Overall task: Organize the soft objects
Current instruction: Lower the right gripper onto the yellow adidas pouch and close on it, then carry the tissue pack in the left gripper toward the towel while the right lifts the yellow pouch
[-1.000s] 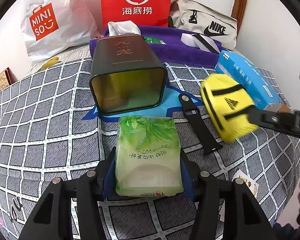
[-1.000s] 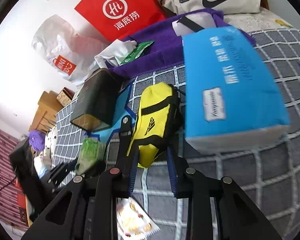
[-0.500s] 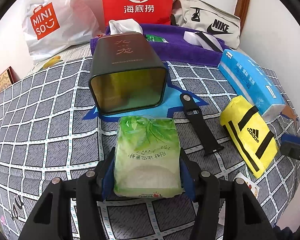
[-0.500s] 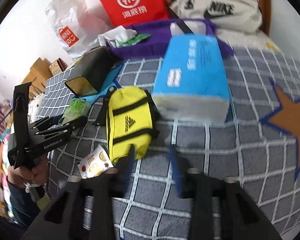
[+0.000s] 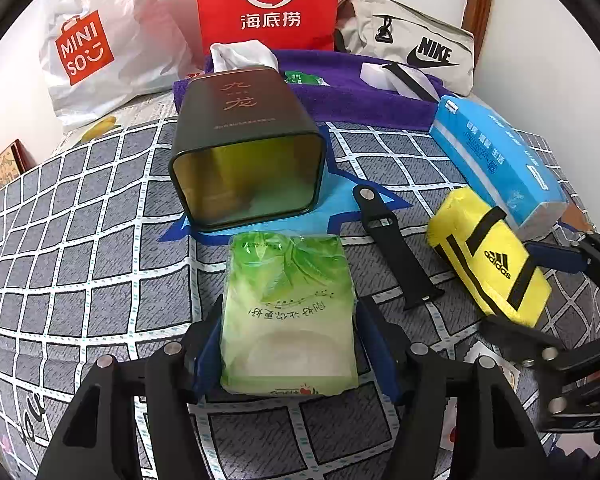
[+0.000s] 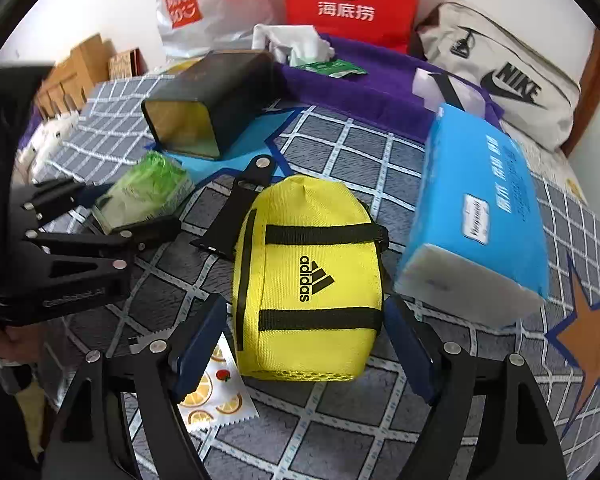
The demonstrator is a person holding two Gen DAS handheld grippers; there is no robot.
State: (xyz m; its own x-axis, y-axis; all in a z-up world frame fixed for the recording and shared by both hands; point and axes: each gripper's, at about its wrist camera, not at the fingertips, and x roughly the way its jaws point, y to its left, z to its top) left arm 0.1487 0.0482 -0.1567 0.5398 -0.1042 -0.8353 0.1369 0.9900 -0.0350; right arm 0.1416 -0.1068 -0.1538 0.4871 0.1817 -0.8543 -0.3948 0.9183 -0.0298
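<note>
Bedding forms the work surface: a grey quilt [image 5: 80,264] crossed by white grid lines, printed with a blue star under the objects and an orange star at the right edge of the right wrist view.

Nearest the left wrist camera, the left gripper [image 5: 288,344] has a green tissue pack [image 5: 290,312] between its blue pads; the jaws are opening, and the pads stand at the pack's sides, whether still pressing cannot be told. The pack lies flat on the quilt. In the right wrist view, the right gripper [image 6: 304,340] straddles a yellow Adidas pouch [image 6: 306,276] that rests on the quilt; its jaws are opening, with clear gaps between pads and pouch. A small fruit-printed sachet [image 6: 214,392] lies beside the left pad.

At middle distance, a black strap [image 5: 392,248] lies between pack and pouch. A dark square tin [image 5: 248,148] lies on its side on the blue star, open mouth towards the left wrist camera, just beyond the green pack. A blue tissue pack [image 5: 500,156] lies just beyond the pouch, near it.

Farther back, a purple towel [image 5: 360,96] carries a white crumpled tissue and a small green packet. Against the white wall stand a white Miniso bag [image 5: 100,48], a red paper bag [image 5: 266,0] and a beige Nike bag [image 5: 412,40]. Brown boxes [image 6: 72,76] appear beyond the bed's left edge.
</note>
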